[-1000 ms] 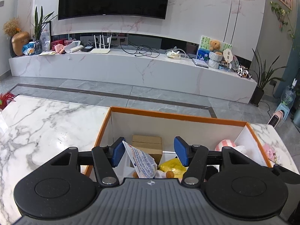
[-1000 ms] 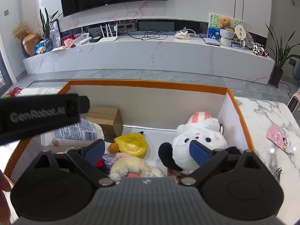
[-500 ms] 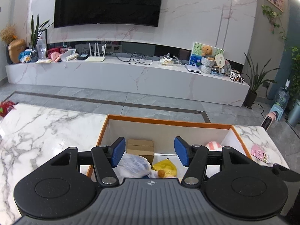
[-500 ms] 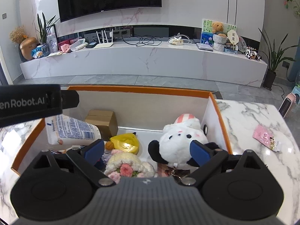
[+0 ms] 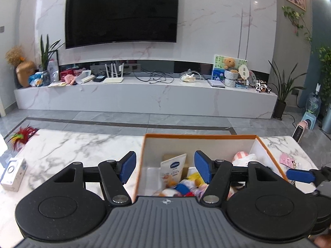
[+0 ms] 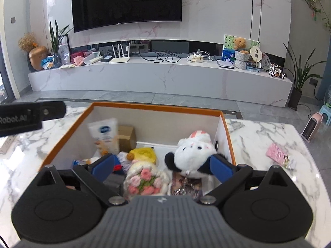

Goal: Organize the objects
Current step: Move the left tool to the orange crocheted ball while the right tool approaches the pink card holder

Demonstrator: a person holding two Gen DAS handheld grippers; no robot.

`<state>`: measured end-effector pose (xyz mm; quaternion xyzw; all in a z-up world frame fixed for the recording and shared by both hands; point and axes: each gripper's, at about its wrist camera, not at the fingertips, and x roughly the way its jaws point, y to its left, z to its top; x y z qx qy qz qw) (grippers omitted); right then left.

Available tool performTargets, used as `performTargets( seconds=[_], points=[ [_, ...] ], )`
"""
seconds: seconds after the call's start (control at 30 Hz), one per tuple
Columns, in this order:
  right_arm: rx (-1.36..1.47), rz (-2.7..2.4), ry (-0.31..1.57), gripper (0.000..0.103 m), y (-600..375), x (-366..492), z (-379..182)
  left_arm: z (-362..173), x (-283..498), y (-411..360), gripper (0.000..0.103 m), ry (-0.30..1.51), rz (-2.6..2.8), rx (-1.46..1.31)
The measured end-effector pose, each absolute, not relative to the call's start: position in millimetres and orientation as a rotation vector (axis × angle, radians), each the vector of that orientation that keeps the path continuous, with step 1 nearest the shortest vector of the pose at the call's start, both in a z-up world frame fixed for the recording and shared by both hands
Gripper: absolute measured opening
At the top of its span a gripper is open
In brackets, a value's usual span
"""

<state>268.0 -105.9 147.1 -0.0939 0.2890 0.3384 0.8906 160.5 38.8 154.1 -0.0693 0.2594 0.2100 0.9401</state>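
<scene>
An orange-rimmed box (image 6: 157, 108) sits on a marble table (image 6: 269, 136) in a living room, packed with small goods. From the left, a white tube (image 6: 105, 134) with a blue oval logo stands nearly upright against the left wall, its long axis vertical and leaning slightly, flat end up. Just beside it to the right, against the far wall, is a small cardboard carton (image 6: 127, 137). Nearer the middle lie a yellow bag (image 6: 144, 154) and a knitted piece with pink flowers (image 6: 144, 180), and on the right a white plush toy (image 6: 193, 152) with black ears and a striped pink cap sits against the right wall.

The left gripper (image 5: 164, 166) hangs above the box's left wall, its jaws having just been opening, parted wide with nothing between the blue pads; the tube shows behind the gap, well apart from them. The right gripper (image 6: 162, 168) hovers over the near half of the box, its jaws spread and empty, the plush toy and knitted piece below.

On the table, a small white box (image 5: 13, 173) lies far left, and a pink card (image 6: 277, 153) lies right of the box. Beyond stand a long marble media bench (image 6: 161, 76) and a wall-mounted television (image 6: 126, 2).
</scene>
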Motion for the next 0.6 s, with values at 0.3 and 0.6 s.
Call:
performTargets(
  seconds=[0.3,0.6],
  points=[
    [-0.224,0.754,0.59,0.102,-141.3,204.8,133.9,128.3,105.6,31.6,0.074,0.605,0.466,-0.053],
    [-0.255,0.778,0.705,0.102,-164.1,184.6,93.6,66.1,102.4,31.9,0.074,0.726,0.417,0.038]
  ],
)
